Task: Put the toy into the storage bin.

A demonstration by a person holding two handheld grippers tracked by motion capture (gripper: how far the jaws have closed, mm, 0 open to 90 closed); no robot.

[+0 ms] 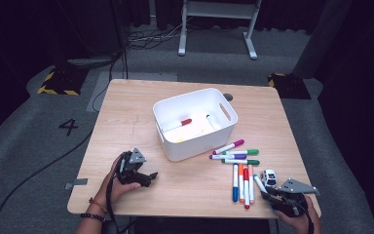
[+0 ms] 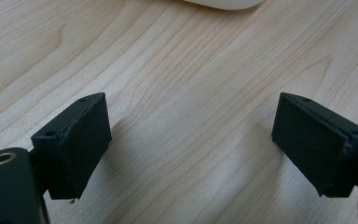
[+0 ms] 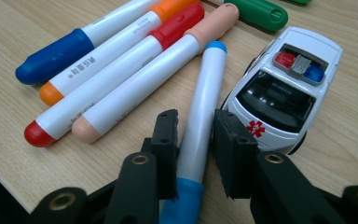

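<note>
1. A light wooden table (image 1: 126, 122) carries everything.
2. A white bin (image 1: 175, 148) stands near its middle.
3. Loose markers (image 1: 241, 165) lie right of the bin.
4. A toy ambulance (image 1: 269, 177) sits just beyond them.

Bare table (image 1: 185, 183) between hands; toy car (image 3: 284, 88) crowds light-blue marker (image 3: 204, 105); markers (image 3: 116, 74) opposite.

Grey carpet floor (image 1: 39, 126), number 4 (image 1: 68, 126) marked at left. Dark curtains (image 1: 68, 24) across top. White desk frame (image 1: 217, 24) top centre. Yellow-black striped blocks (image 1: 61, 80) upper left, upper right. Light wooden table (image 1: 121, 126) at centre.
</note>
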